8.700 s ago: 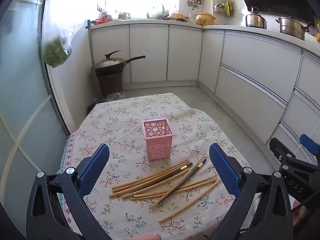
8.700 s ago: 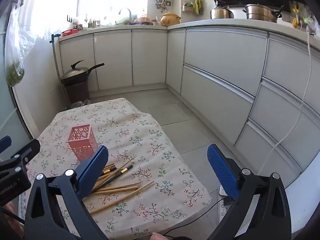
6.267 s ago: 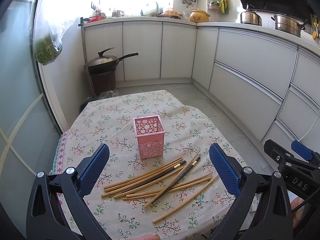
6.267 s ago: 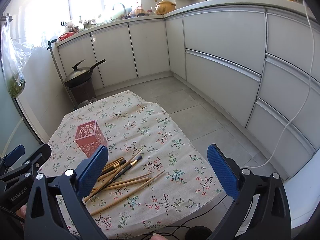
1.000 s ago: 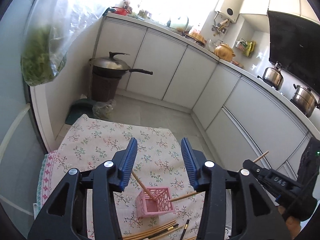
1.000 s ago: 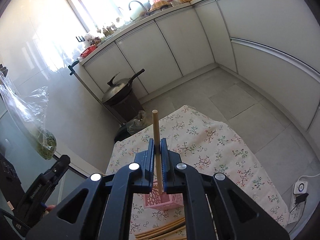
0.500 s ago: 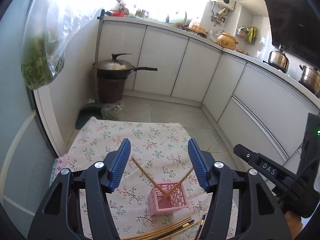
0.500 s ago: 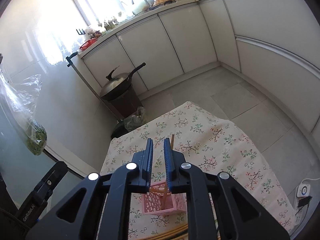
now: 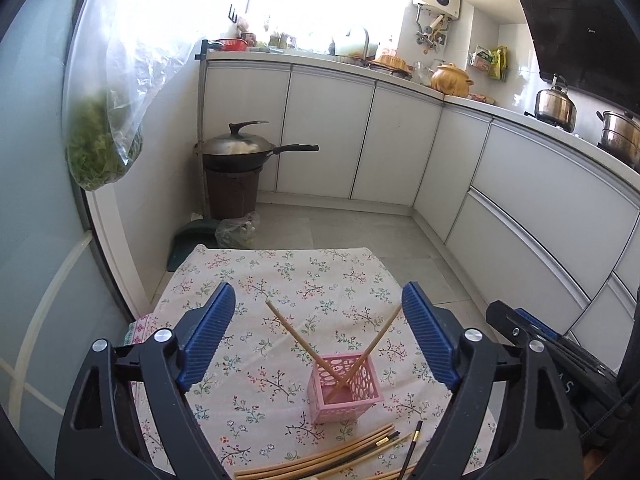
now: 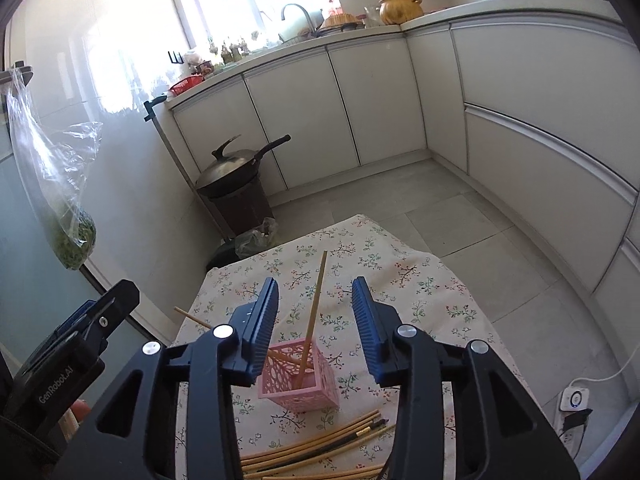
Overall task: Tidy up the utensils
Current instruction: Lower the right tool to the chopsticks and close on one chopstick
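A pink perforated holder (image 9: pixel 345 388) (image 10: pixel 299 376) stands on the floral tablecloth (image 9: pixel 256 280). Two wooden chopsticks lean crossed in it: one to the left (image 9: pixel 292 332), one to the right (image 9: pixel 374 342). In the right wrist view one chopstick (image 10: pixel 314 312) stands almost upright. Several loose chopsticks (image 9: pixel 332 458) (image 10: pixel 316 446) lie on the cloth in front of the holder. My left gripper (image 9: pixel 318 340) is open and empty above the holder. My right gripper (image 10: pixel 316 326) is open and empty, just above the holder.
The small table (image 10: pixel 420 280) ends at the right over a tiled floor. A wok on a brown bin (image 9: pixel 236 160) stands past the table. A bag of greens (image 9: pixel 104 148) hangs at the left. White cabinets (image 9: pixel 400 140) line the back and right.
Both grippers have let go of a chopstick into the pink holder and opened wider. Earlier, all the chopsticks lay on the cloth.
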{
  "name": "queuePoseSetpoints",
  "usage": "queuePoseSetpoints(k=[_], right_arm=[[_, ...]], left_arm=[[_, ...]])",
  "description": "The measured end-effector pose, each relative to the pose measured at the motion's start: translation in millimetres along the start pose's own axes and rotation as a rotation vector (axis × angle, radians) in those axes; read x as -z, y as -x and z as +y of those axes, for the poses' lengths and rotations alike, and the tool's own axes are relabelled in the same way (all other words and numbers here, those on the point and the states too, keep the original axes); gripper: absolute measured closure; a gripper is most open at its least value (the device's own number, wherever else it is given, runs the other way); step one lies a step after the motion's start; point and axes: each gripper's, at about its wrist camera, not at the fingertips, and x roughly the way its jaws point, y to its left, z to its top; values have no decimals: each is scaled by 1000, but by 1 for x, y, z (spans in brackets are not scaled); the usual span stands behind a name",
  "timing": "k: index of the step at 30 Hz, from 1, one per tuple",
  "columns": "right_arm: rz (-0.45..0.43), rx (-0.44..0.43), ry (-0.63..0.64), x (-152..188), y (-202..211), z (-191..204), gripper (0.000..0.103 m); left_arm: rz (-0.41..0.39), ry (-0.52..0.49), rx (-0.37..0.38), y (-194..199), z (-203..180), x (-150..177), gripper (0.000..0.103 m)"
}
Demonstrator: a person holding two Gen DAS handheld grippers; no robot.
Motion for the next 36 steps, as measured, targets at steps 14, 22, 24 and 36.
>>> queuePoseSetpoints(k=[14, 22, 24, 36], right_arm=[[-38, 46, -39, 18, 24, -19, 15], [0, 44, -128, 30, 36, -48, 7], [4, 50, -142, 34, 40, -57, 7], [124, 69, -342, 73, 63, -132, 7]], left_arm=[[10, -57, -10, 14, -11, 18, 7], [60, -108, 4, 10, -18, 34, 7], [88, -138, 13, 6, -23, 40, 7], [373, -370, 154, -38, -74, 98, 7]])
